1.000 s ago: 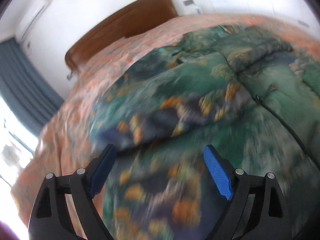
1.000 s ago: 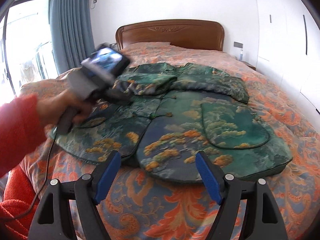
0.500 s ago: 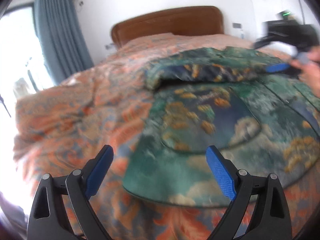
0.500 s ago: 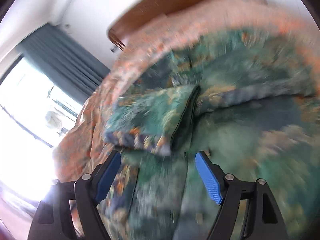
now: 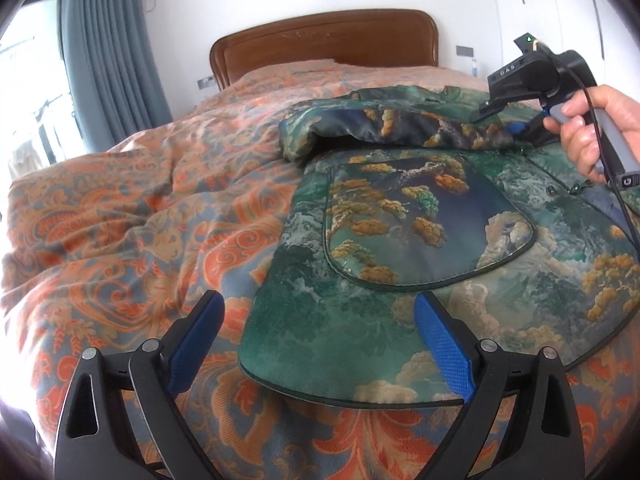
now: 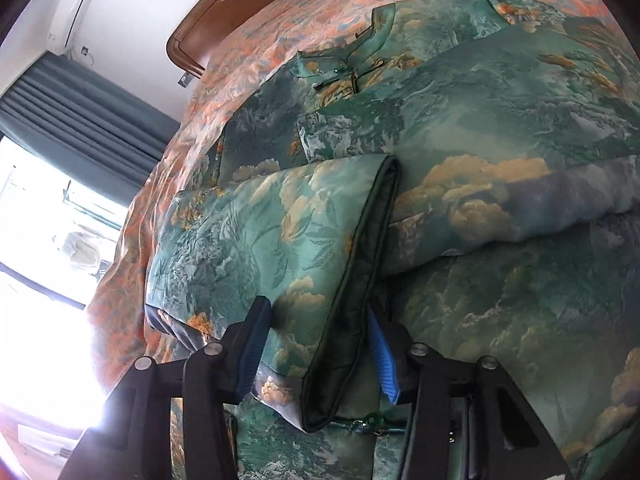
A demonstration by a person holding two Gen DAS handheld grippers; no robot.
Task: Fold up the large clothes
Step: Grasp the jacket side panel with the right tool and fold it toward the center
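Note:
A large green padded jacket [image 5: 420, 240] with gold tree and cloud print lies spread on the bed, front up, with a big patch pocket [image 5: 416, 224]. Its left sleeve [image 6: 272, 248] is folded across the chest. My left gripper [image 5: 320, 340] is open and empty, hovering over the jacket's lower left hem corner. My right gripper [image 6: 316, 344] has its jaws partly closed around the dark-edged cuff [image 6: 352, 300] of the folded sleeve; the pads sit on both sides of it. The right gripper [image 5: 516, 124] also shows in the left wrist view, held by a hand over the jacket's chest.
The bed has an orange and blue patterned quilt [image 5: 140, 220] and a brown wooden headboard [image 5: 324, 46]. Blue-grey curtains [image 5: 108, 48] and a bright window are at the left. White wardrobe doors [image 5: 560, 20] stand at the right.
My left gripper has swung away from the sleeve to the jacket's lower left hem. My right gripper has moved in over the chest and its jaws have narrowed around the sleeve cuff.

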